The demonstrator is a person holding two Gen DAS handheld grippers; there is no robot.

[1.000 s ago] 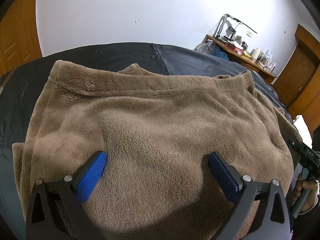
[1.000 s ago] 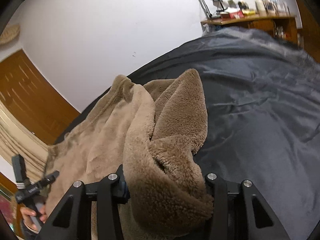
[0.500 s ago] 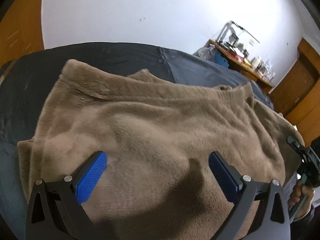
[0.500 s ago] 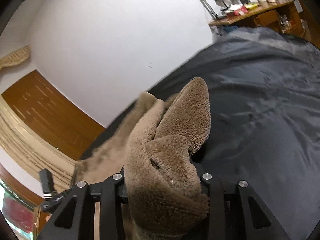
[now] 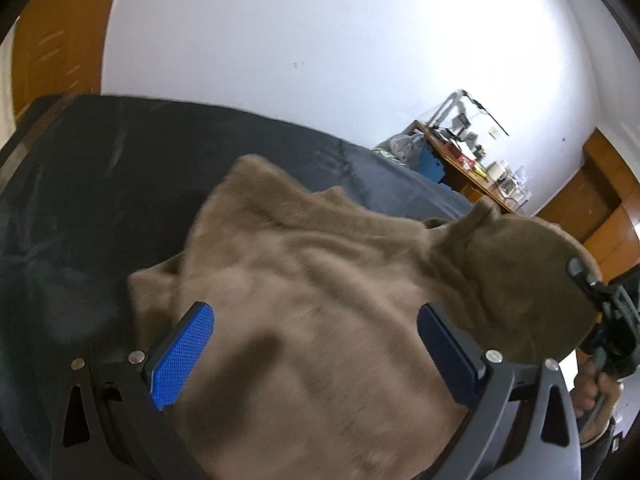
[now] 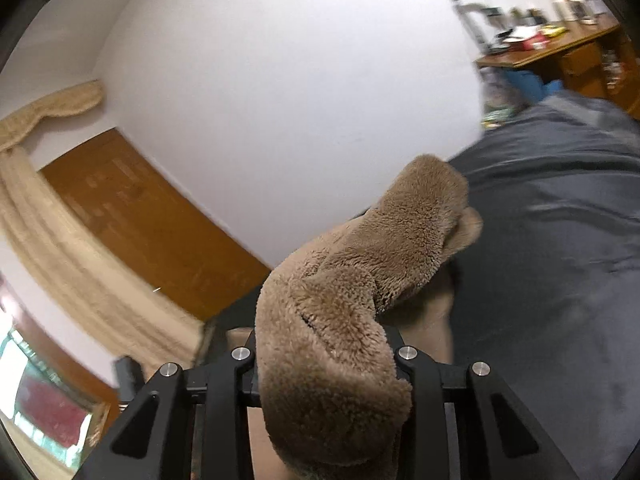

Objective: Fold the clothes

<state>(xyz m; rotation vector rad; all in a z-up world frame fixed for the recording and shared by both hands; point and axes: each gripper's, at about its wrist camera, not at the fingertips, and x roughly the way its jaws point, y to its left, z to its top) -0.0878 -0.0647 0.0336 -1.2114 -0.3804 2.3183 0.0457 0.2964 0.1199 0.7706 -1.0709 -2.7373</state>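
A brown fleece garment [image 5: 312, 248] lies spread on a dark grey bed cover [image 5: 100, 200]. My left gripper [image 5: 314, 312] hovers over its near part, blue pads wide apart, holding nothing. At the right edge of the left wrist view, a person's hand [image 5: 592, 388] holds my right gripper [image 5: 596, 292], which lifts the garment's right side into a raised fold [image 5: 520, 264]. In the right wrist view, a thick bunch of the fleece [image 6: 340, 320] fills my right gripper [image 6: 324, 360]. Its jaws are closing on the fleece, and their pads are hidden under it.
The bed cover [image 6: 560, 260] stretches bare to the right of the garment. A cluttered wooden desk [image 5: 472, 160] stands against the white wall beyond the bed. A wooden door [image 6: 140, 208] and a beige curtain [image 6: 60, 240] are on the left.
My right gripper has risen with the fleece bunch, pulling the garment's right side off the bed into a hump. My left gripper has shifted sideways and rolled, still open over the fleece.
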